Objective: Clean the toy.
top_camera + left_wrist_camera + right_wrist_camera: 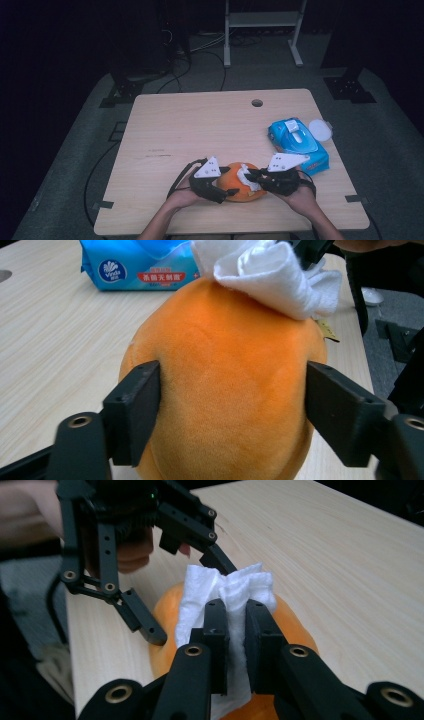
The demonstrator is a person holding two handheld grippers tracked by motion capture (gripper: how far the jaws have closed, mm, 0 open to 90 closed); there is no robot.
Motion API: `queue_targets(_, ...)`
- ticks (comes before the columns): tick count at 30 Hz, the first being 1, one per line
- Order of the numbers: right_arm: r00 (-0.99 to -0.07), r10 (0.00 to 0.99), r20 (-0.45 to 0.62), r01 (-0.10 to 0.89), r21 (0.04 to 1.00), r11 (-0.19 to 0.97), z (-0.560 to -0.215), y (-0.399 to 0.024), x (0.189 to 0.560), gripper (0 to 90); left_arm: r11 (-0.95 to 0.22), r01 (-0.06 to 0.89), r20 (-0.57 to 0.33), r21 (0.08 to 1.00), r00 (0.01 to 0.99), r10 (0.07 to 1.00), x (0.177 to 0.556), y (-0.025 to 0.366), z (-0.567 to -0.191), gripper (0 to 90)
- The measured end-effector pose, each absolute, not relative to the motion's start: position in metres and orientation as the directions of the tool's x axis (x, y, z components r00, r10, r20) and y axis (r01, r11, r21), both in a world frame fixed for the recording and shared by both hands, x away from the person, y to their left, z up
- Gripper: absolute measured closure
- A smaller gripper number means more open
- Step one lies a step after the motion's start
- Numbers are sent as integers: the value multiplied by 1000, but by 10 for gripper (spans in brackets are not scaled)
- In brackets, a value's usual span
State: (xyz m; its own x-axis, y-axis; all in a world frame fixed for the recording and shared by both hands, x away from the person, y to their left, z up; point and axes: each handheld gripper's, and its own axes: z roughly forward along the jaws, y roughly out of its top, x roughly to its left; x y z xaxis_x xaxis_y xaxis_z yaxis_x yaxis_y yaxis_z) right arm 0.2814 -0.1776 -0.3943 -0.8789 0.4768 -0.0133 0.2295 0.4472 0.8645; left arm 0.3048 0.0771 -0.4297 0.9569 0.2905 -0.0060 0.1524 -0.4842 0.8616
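- A pale wooden worktop [190,130] is carrying the scene, with an orange plush toy [240,189] lying near the person's edge, its long axis running side to side between the two hands.
- A blue pack of wet wipes [298,144] is sitting to the right of the toy, well apart from it, its flap lid raised (contents hidden); a small white round lid [320,130] is lying just beside it.
- The left gripper [232,405] is bracketing the toy's body, fingers [135,410] resting against the plush on both sides.
- The right gripper [235,645] is pinching a white wipe [225,587] shut between its fingers, pressing it on the toy's top, so it looks the nearer hand for the next wiping stroke.
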Motion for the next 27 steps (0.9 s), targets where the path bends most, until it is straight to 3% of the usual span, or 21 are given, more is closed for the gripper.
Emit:
queue_targets(4,-855,519,7,269,861,431,-399,-193,288,801,-437,212,-79,874,950,302,313,88,-432,185)
queue_targets(7,-830,556,45,317,859,403,-402,-208,292,802,-458,319,-164,829,924,347,323,88,-437,64)
queue_targets(9,-831,553,51,318,861,398,-402,-209,292,802,-450,354,-222,820,921,320,327,86,-441,94)
queue_targets(14,-852,523,3,270,859,435,-398,-190,284,802,-496,202,-47,844,951,306,313,81,-434,278)
queue_targets(16,-867,498,12,254,871,421,-395,-184,280,802,-526,135,26,839,957,288,307,77,-431,308)
queue_targets(19,-875,483,-35,213,868,449,-391,-177,275,804,-542,104,60,834,959,276,305,74,-429,313)
queue_targets(27,-829,558,-29,265,859,439,-392,-195,285,805,-425,329,-208,843,929,306,318,79,-433,111)
